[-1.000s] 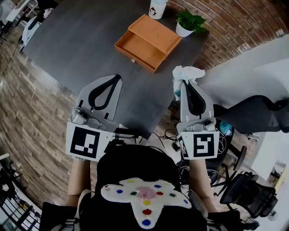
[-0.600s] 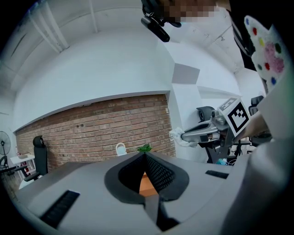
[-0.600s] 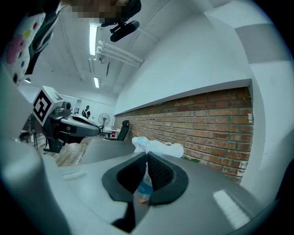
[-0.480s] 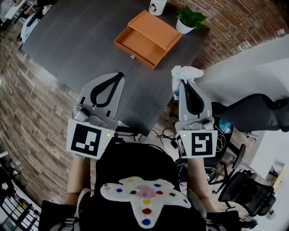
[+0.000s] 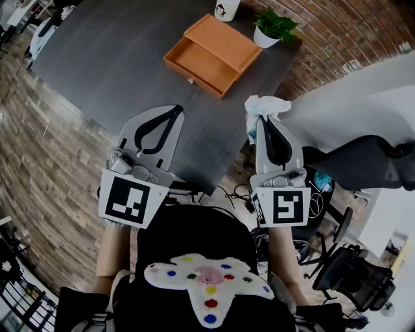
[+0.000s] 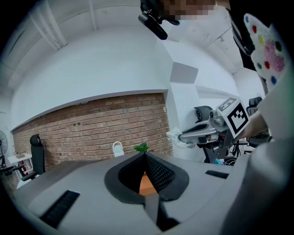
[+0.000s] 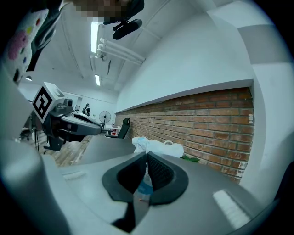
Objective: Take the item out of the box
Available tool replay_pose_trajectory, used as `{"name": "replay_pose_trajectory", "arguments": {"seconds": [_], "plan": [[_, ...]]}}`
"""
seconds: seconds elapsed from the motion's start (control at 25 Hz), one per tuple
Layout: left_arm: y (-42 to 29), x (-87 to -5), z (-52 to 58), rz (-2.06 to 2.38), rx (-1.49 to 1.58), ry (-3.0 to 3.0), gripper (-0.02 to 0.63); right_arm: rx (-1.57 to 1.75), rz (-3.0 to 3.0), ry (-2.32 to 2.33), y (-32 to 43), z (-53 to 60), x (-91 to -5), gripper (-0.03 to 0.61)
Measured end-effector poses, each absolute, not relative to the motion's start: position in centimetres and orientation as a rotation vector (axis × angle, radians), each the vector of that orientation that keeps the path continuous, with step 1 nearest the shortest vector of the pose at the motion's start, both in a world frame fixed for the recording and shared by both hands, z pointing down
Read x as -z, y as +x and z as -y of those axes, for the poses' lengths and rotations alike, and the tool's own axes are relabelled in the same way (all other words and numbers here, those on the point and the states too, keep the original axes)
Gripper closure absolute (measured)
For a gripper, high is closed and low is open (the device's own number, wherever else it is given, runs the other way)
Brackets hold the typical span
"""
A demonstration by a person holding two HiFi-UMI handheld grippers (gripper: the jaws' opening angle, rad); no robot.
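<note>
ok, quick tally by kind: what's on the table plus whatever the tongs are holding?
orange box: 1
potted plant: 1
white cup: 1
white bag, gripped in the right tongs: 1
Total: 4

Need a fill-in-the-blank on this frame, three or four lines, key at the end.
The right hand-held gripper is shut on a crumpled ____ item.
The left hand-held gripper is shut and holds ____.
The drawer of the orange box stands ____.
A green ____ in a white pot stands beside the box.
Missing words: white; nothing; open; plant.
</note>
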State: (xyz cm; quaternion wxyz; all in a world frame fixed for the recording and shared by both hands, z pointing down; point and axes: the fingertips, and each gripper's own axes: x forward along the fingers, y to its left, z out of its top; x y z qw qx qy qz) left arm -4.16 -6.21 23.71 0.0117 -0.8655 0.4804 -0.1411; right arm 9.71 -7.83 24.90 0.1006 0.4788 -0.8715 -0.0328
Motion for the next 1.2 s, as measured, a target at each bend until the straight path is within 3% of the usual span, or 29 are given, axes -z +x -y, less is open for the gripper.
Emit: {"name": "replay_pose_trajectory", "arguments": {"seconds": [1.2], "plan": [[-3.57, -24.09, 6.42, -1.486, 0.475, -2.692, 0.607, 0.089, 2.564, 1.364, 9.45, 8.08, -25.58, 0.563]]}}
